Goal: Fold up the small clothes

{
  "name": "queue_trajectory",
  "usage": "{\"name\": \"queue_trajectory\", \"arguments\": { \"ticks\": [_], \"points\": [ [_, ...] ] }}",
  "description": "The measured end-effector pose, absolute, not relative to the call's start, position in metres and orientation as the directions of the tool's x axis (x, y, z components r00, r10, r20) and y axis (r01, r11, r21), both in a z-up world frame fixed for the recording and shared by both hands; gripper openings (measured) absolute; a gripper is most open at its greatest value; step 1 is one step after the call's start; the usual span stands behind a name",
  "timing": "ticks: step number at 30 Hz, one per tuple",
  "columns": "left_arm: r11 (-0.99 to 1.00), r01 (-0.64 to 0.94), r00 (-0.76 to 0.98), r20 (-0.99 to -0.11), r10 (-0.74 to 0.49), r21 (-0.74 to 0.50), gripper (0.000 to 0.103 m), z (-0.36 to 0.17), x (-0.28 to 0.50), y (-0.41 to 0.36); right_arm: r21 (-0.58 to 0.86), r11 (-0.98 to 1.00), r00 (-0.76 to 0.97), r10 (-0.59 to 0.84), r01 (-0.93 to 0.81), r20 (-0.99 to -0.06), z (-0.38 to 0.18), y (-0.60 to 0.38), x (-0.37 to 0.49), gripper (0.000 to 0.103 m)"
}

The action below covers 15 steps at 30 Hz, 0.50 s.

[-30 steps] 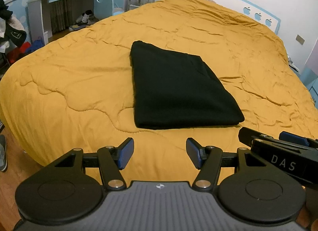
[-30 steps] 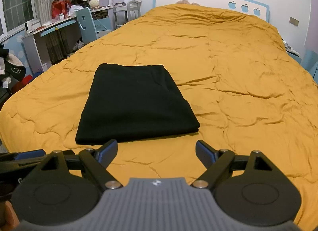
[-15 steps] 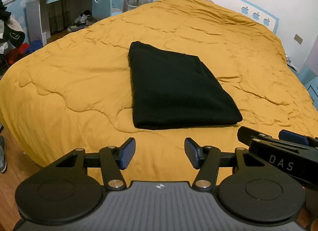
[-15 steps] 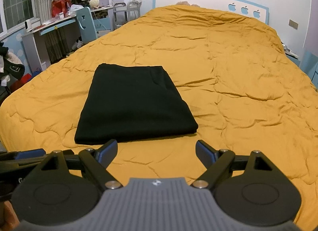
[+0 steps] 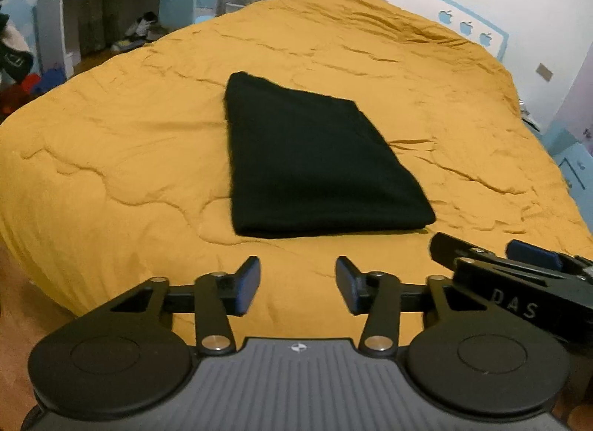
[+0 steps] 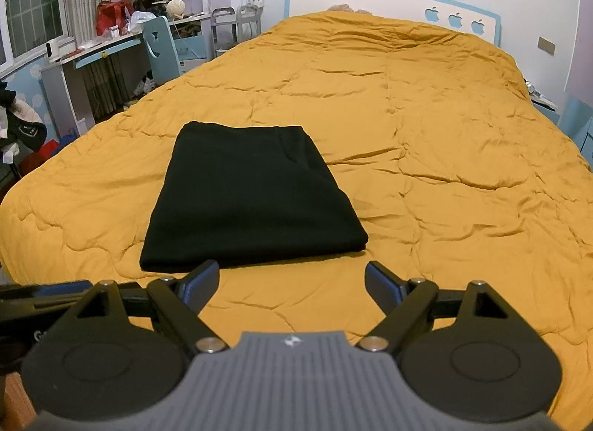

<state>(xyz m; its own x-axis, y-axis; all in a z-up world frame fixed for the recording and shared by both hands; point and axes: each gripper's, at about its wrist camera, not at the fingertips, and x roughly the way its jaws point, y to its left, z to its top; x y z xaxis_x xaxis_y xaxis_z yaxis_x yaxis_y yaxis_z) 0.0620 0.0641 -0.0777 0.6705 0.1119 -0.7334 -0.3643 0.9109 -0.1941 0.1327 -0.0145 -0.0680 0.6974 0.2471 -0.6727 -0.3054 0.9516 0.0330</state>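
A black garment (image 5: 315, 160) lies folded into a flat rectangle on the mustard-yellow bed cover (image 5: 129, 156). It also shows in the right wrist view (image 6: 248, 197). My left gripper (image 5: 296, 282) is open and empty, held above the cover just short of the garment's near edge. My right gripper (image 6: 291, 282) is open and empty, at the near edge of the bed, its left finger close to the garment's near edge. The right gripper's body (image 5: 519, 282) shows at the right of the left wrist view.
The bed cover (image 6: 444, 156) spreads wide to the right of the garment. A blue and white headboard (image 6: 389, 4) stands at the far end. A desk (image 6: 100, 56) and blue chair (image 6: 159, 49) with clutter stand at the left. Wooden floor (image 5: 22, 319) lies left.
Both grippers have shifted slightly. The view of the garment has moved a little lower and left in the left wrist view. The garment itself has not moved.
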Motion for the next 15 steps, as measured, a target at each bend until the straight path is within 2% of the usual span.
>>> {"name": "queue_trajectory", "arguments": {
  "ticks": [3, 15],
  "points": [
    [0.922, -0.349, 0.667, -0.736, 0.119, -0.167, 0.049, -0.0774, 0.0641, 0.06, 0.018, 0.953, 0.702, 0.235, -0.301, -0.672, -0.068, -0.0145, 0.1325, 0.081],
    [0.923, -0.346, 0.661, -0.742, 0.112, -0.169, 0.05, -0.076, 0.0648, 0.0584, 0.017, 0.954, 0.705, 0.232, -0.298, -0.671, -0.0664, -0.0138, 0.1298, 0.081]
  ]
}}
